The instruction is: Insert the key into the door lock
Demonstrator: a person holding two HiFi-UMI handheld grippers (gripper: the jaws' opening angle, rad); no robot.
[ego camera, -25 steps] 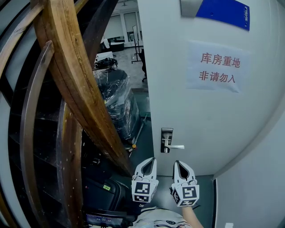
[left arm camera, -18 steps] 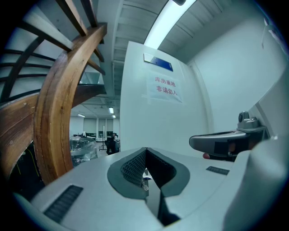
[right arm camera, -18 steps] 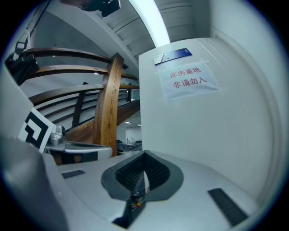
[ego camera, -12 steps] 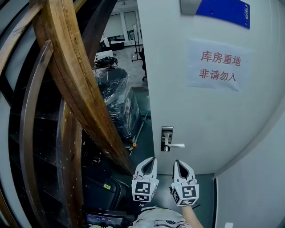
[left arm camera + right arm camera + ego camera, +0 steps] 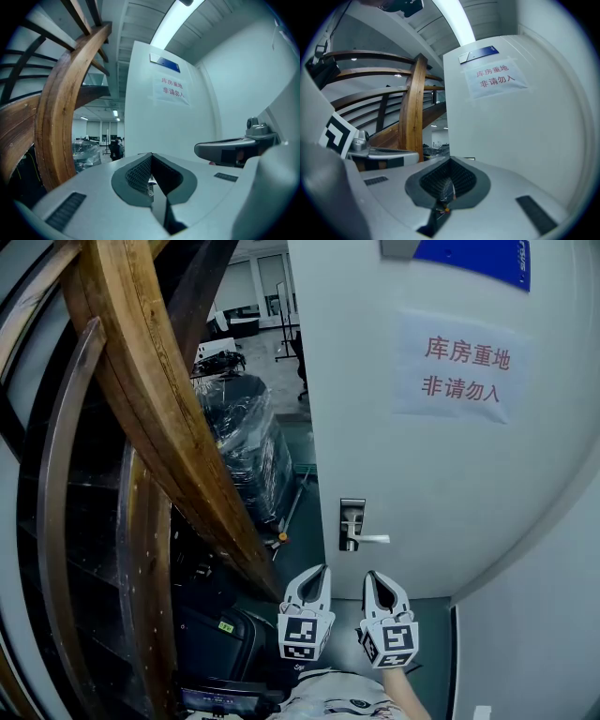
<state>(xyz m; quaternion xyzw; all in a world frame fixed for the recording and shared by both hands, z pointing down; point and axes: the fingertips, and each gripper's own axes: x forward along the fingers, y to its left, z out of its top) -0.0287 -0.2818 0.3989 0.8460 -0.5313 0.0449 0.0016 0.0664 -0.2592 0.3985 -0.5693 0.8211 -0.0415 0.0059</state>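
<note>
The left white two-jaw gripper (image 5: 315, 571), with its marker cube, and the right white two-jaw gripper (image 5: 376, 577) were held side by side, near each other but apart, both pointing level and forward. The left jaws were pressed together. The right jaws were closed on a thin silvery key (image 5: 446, 186). A bare forearm (image 5: 405, 697) showed behind the right gripper.

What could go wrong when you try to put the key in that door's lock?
The right gripper is shut on what looks like a small thin key, barely showing between its pads; pushed crookedly, it could twist or slip out. The silver lever handle sticks out from the silver lock plate, so the jaws might bump it and miss the keyhole. The white door seems to stand open, so a hard push might swing it away.
</note>
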